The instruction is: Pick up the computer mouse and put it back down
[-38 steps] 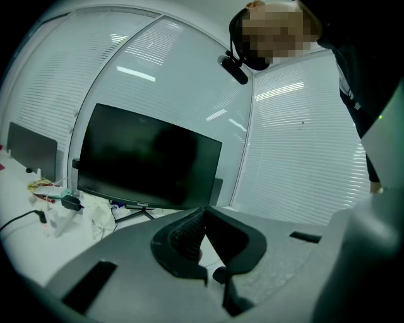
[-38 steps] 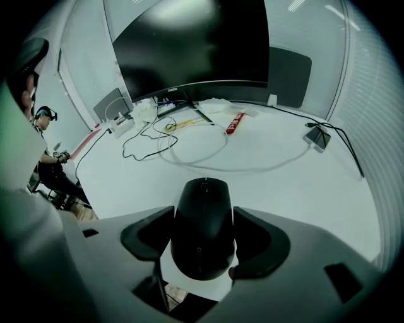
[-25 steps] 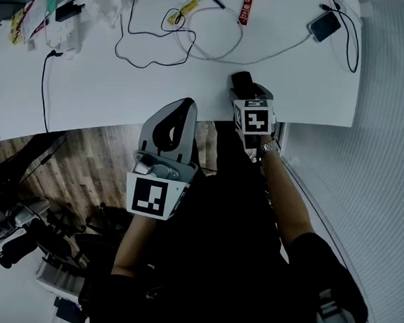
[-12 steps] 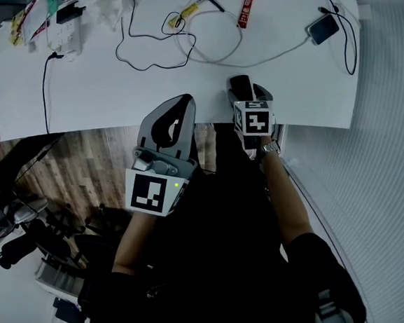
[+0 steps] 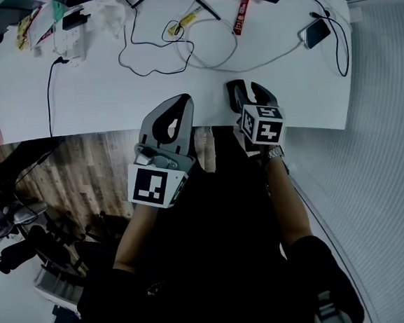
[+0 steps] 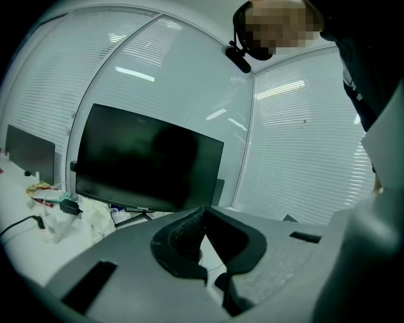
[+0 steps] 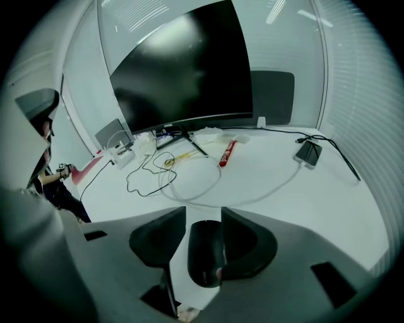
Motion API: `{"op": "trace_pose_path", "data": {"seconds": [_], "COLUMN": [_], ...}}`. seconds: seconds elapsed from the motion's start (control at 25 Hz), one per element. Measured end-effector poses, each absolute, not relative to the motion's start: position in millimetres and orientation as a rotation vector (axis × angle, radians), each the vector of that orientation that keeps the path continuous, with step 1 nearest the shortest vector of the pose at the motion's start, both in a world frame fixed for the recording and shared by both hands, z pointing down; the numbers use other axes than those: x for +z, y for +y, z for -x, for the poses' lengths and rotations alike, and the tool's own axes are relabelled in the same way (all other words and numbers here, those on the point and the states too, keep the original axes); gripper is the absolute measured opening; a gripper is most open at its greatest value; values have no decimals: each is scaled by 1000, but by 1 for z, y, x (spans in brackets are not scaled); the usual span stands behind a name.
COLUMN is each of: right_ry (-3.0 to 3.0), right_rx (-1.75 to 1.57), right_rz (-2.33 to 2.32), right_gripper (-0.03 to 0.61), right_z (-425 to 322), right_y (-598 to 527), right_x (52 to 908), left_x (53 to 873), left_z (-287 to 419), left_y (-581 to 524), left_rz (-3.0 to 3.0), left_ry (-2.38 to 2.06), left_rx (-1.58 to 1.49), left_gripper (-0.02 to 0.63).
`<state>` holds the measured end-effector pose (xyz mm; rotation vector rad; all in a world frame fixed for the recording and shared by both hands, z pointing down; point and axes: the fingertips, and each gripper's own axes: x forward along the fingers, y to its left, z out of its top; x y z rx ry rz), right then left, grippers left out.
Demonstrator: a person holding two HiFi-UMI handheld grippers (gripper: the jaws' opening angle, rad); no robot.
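Observation:
The black computer mouse (image 7: 205,252) sits between the jaws of my right gripper (image 7: 203,214), which are closing on it. The right pad presses its side and the left pad is at its other side. In the head view the mouse (image 5: 236,91) shows as a dark shape at the white desk's near edge (image 5: 114,119), with the right gripper (image 5: 246,86) tilted steeply down over it. My left gripper (image 5: 184,97) hovers at the desk edge to the left, shut with nothing in it. Its tips meet in the left gripper view (image 6: 203,211).
Loose cables (image 5: 157,52) loop across the middle of the desk. A phone (image 5: 315,33) on a cord lies at the far right, a red strip (image 5: 240,15) by the monitor stand, and a power strip (image 5: 68,37) at the far left. The dark monitor (image 7: 183,69) stands at the back.
My right gripper has risen and tipped, its marker cube turning, and its jaws have narrowed around the mouse. The left gripper has stayed where it was.

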<state>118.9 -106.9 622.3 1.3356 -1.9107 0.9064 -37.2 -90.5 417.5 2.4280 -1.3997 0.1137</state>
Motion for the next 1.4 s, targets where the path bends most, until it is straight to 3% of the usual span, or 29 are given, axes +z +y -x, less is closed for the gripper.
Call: {"op": "trace_pose_path", "data": {"seconds": [0.28,1.4], "right_ry": [-2004,-2251], "right_rx": [817,621], "right_rz": [-1415,-1468], "right_gripper": [3,0], "right_z": [-119,-114], "right_y": [-107,-104], "right_x": [566,447], "left_x": [418,421], "left_z": [39,48], "left_y": [-83,-79], "left_rz": [-2421,-2410], "left_ry": [-1407,-1477], "left_rx": [138,140], "left_gripper": [6,6]}}
